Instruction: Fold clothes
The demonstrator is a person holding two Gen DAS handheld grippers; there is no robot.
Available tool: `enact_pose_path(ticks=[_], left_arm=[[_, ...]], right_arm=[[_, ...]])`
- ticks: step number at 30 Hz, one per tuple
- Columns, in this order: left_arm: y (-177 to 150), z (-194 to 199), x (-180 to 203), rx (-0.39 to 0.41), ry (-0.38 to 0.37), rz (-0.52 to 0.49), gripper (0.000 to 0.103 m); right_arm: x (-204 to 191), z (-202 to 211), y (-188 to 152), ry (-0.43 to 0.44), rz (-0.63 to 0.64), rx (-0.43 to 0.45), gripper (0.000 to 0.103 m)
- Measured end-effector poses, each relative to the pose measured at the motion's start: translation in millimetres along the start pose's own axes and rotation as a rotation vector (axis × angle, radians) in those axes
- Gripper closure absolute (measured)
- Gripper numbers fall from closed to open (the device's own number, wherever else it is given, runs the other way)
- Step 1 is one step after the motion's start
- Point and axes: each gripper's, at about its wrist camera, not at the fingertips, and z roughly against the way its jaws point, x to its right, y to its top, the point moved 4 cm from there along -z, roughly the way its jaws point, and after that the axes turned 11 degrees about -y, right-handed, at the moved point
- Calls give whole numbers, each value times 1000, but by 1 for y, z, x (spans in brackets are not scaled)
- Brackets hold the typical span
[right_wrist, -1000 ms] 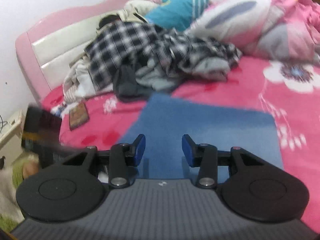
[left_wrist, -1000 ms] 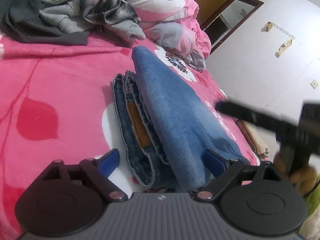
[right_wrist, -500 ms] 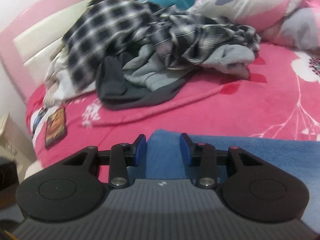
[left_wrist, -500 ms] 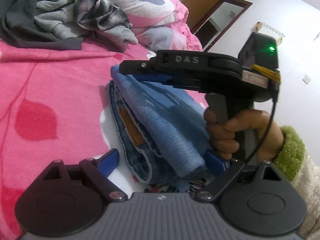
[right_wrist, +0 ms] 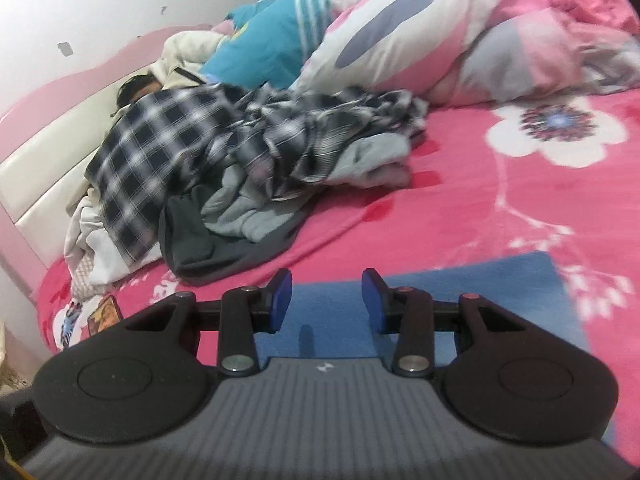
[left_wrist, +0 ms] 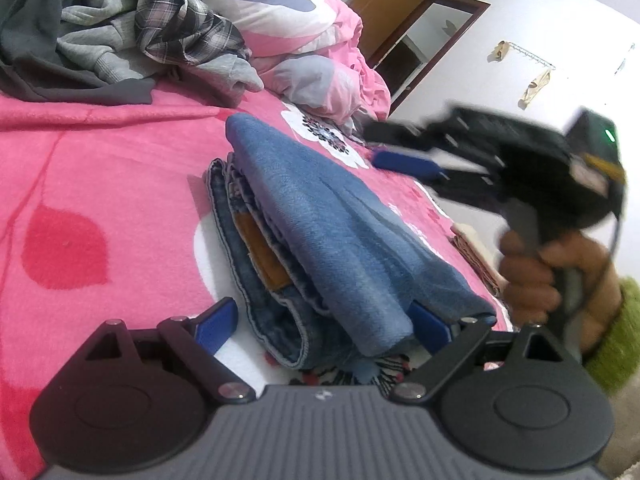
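A folded stack lies on the pink bed: blue jeans [left_wrist: 256, 256] with a brown patch below, a blue fleece garment [left_wrist: 340, 240] on top. My left gripper [left_wrist: 324, 320] is open, its blue pads on either side of the stack's near end, not squeezing it. My right gripper [right_wrist: 325, 294] is open and empty, hovering over the blue fleece [right_wrist: 460, 292]. It shows blurred in the left wrist view [left_wrist: 404, 160], to the right of the stack.
A heap of unfolded clothes, plaid shirt [right_wrist: 192, 148] and grey hoodie [right_wrist: 248, 204], lies near the headboard [right_wrist: 48, 152]. Pink and white bedding [right_wrist: 460, 40] is piled at the back. A phone-like item [right_wrist: 104, 312] lies at the bed's left edge. A doorway [left_wrist: 420, 44] is beyond.
The right gripper has pulled back off the top of the stack to the right. The left gripper has stayed around the stack's near end.
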Motion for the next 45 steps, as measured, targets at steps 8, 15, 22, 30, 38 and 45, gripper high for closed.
enact_pose_path(ticks=[8,15,22,30,38,45], left_arm=[[1,-1,0,1,2,2,9],[2,0,0,6,6,14,9],[2,0,-1,8,12,27,10],[2,0,-1,7,11,36,10],[3,2,0,0,17,48,10],[6,13,3,3,31,68,10]], right_arm=[[78,43,-49,-223,-177,-57,66],[115,84,-51,-336,-354,-24,64],[47,98,-45,-154,-62,74,65],[57,102,-72,-222,-44,-17,66],[57,114,-69,-241,-38,31,65],[53,118,-68,-178,-57,69,63]])
